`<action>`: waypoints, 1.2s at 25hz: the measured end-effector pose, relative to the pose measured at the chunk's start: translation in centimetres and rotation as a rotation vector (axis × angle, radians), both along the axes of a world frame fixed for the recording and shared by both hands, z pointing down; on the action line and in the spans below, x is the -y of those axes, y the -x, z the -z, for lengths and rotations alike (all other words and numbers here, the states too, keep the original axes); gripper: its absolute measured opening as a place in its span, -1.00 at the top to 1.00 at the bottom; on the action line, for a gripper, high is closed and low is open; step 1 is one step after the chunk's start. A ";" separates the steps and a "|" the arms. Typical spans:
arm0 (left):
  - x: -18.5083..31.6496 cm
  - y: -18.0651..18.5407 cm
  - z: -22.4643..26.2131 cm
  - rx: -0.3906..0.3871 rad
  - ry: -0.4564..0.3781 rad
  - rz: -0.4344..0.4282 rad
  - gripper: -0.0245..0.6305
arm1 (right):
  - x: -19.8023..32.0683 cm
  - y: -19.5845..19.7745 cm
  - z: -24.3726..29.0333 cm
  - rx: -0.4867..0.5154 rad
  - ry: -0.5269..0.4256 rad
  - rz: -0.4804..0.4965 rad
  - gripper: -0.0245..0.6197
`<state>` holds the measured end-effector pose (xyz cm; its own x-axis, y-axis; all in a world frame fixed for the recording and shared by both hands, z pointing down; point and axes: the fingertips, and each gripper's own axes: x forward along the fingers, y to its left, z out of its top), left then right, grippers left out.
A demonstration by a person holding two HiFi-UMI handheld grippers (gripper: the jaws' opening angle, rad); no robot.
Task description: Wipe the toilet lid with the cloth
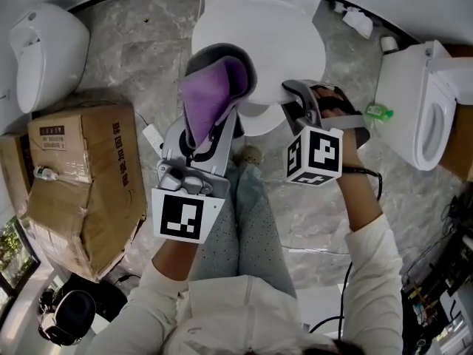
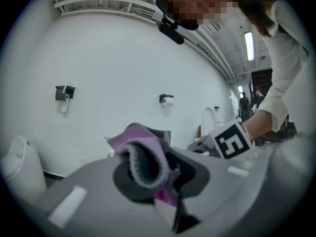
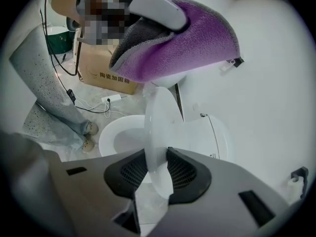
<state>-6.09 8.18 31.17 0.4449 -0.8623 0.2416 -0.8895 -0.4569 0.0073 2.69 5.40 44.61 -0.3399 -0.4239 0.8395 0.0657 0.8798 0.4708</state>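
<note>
Head view showed the left gripper (image 1: 219,69) clamped on the purple cloth (image 1: 203,98), which hung from its jaws over the toilet's front edge, just beside the toilet lid (image 1: 259,35). Right gripper view showed the right gripper (image 3: 158,169) with its jaws opening, the lid's thin edge (image 3: 158,132) upright between both pads and the cloth (image 3: 197,38) above.

Person with two grey tools: left gripper (image 1: 218,80) and right gripper (image 1: 292,98), each bearing a white cube (image 1: 188,214) of black square markers (pads (image 3: 185,174) dark, ridged); white sleeves (image 1: 377,265), grey speckled trousers (image 1: 244,228).
</note>
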 end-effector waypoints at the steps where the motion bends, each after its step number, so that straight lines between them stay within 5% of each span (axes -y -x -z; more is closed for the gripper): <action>1: -0.1 0.0 -0.3 -0.001 0.002 -0.004 0.78 | -0.2 0.0 -0.2 0.007 -0.008 -0.003 0.57; 10: -1.1 -0.1 -2.0 -0.016 -0.007 -0.036 0.78 | -1.4 -0.1 -1.0 0.084 -0.174 -0.021 0.64; 20: -3.5 0.0 -4.2 -0.032 0.012 -0.058 0.78 | -5.6 -0.1 -6.3 -0.007 -0.126 0.019 0.59; 26: -4.4 -0.4 -4.4 -0.036 0.016 -0.075 0.78 | -7.2 -0.2 -7.9 -0.009 0.095 0.001 0.42; 30: -4.7 -0.5 -4.3 -0.032 0.018 -0.084 0.78 | -8.2 -0.6 -9.0 -0.102 0.240 0.041 0.41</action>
<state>-5.55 12.88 35.52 0.5236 -0.8172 0.2408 -0.8470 -0.5297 0.0439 3.25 13.56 53.62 -0.2607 -0.1964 0.9452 0.1402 0.9610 0.2384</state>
